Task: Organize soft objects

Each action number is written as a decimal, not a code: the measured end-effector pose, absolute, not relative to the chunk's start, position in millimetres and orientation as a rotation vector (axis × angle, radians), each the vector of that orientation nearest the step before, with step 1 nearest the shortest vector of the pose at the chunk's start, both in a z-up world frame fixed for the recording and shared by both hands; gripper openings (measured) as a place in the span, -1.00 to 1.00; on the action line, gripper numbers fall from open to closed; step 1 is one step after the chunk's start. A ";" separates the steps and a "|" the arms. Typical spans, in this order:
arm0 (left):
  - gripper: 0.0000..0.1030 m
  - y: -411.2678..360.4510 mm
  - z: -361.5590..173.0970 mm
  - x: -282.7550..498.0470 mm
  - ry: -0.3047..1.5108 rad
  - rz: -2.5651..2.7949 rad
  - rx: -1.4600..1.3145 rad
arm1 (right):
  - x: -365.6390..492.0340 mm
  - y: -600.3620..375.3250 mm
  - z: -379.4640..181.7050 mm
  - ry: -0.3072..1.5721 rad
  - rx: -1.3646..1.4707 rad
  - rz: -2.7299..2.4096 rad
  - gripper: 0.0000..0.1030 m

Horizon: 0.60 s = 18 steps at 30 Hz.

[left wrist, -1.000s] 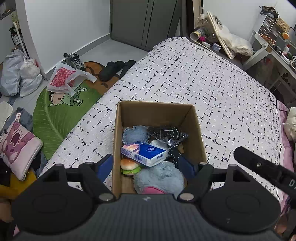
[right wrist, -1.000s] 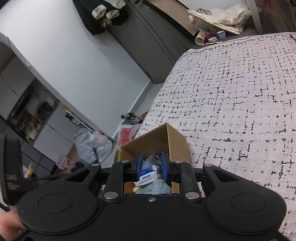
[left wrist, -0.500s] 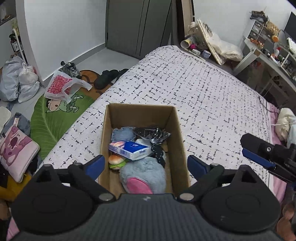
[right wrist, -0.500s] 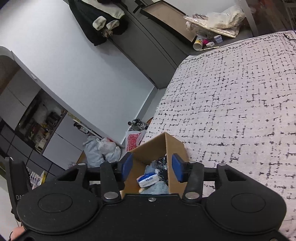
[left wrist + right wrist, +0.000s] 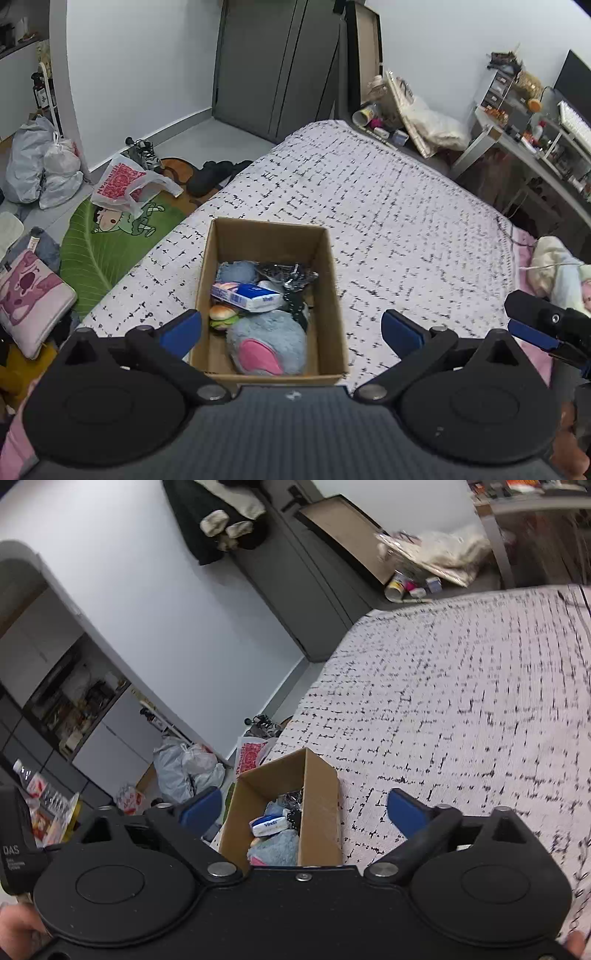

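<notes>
Matt cardboard box [image 5: 334, 295] holds a fluffy plush [image 5: 266, 343]; woven cloth bedspread [image 5: 406, 221].

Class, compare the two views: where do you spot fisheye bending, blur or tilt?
Left wrist view: sharp, evenly lit; white wall edges bow outward. Right wrist view: strongly tilted, with the black-flecked white bedspread smeared by blur at far right; the brown cardboard box stays crisp.

Soft things packed in the open cardboard box [image 5: 334, 295] on the bed [image 5: 406, 221].
Nearest lies a blue plush [image 5: 267, 341] with a pink patch; to its left, a small burger toy [image 5: 222, 316]. A white-and-blue tissue pack [image 5: 246, 296] rests across the middle, a pale blue fluffy piece [image 5: 236, 272] at far left, and a dark crinkled bag [image 5: 288, 274] at far right.
</notes>
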<state>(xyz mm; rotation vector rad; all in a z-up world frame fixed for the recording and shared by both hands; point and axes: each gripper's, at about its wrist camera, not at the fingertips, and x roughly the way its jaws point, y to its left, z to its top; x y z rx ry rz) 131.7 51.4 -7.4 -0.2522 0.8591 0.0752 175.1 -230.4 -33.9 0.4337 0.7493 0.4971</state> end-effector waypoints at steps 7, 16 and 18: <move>0.99 40.0 10.0 104.1 0.830 0.099 -0.208 | 159.9 -229.0 -16.6 0.742 0.360 0.500 1.00; 0.99 29.5 13.7 75.4 0.821 0.114 -0.211 | 139.0 -232.7 -7.8 0.735 0.304 0.497 1.00; 0.99 26.3 16.4 70.4 0.810 0.123 -0.196 | 134.1 -234.4 -5.2 0.730 0.295 0.500 1.00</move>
